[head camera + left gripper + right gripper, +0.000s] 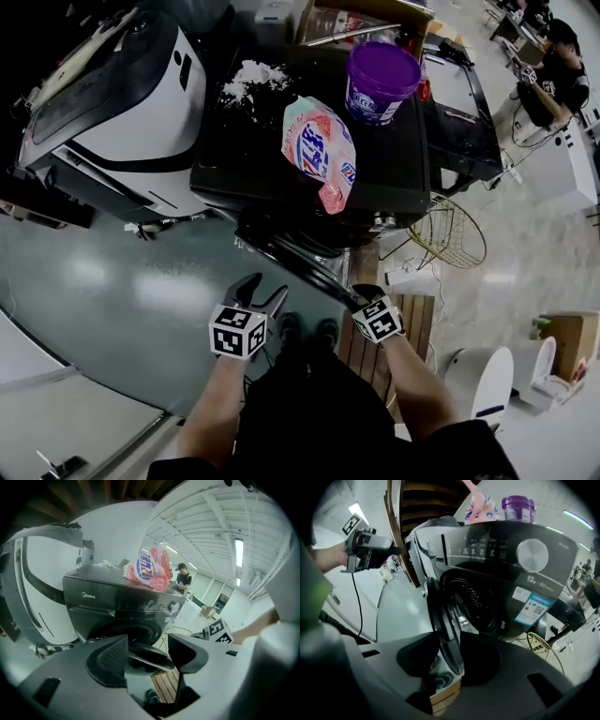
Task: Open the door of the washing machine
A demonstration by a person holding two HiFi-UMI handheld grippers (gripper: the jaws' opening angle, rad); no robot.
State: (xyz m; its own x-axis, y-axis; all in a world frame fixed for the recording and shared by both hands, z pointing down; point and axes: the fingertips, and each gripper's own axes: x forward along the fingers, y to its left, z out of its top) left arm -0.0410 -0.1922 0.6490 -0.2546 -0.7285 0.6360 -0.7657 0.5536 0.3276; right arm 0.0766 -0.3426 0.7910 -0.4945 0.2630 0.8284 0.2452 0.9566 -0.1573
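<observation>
The black front-loading washing machine point(398, 159) stands before me with its round door point(302, 269) swung out toward me and the drum opening point(480, 604) bare. My right gripper point(362, 294) is at the door's outer edge; in the right gripper view the door rim point(444, 620) fills the gap between the right gripper's point(450, 654) jaws. My left gripper point(264, 292) hangs open left of the door, holding nothing. In the left gripper view, the door point(151, 656) lies beyond the left gripper's point(147, 644) spread jaws.
A pink detergent bag point(320, 150), a purple tub point(381, 79) and white powder point(249, 79) sit on the machine. A white appliance point(122, 103) stands left, a wire basket point(452, 234) right. A wooden pallet point(398, 323) lies underfoot. A person point(561, 70) sits far right.
</observation>
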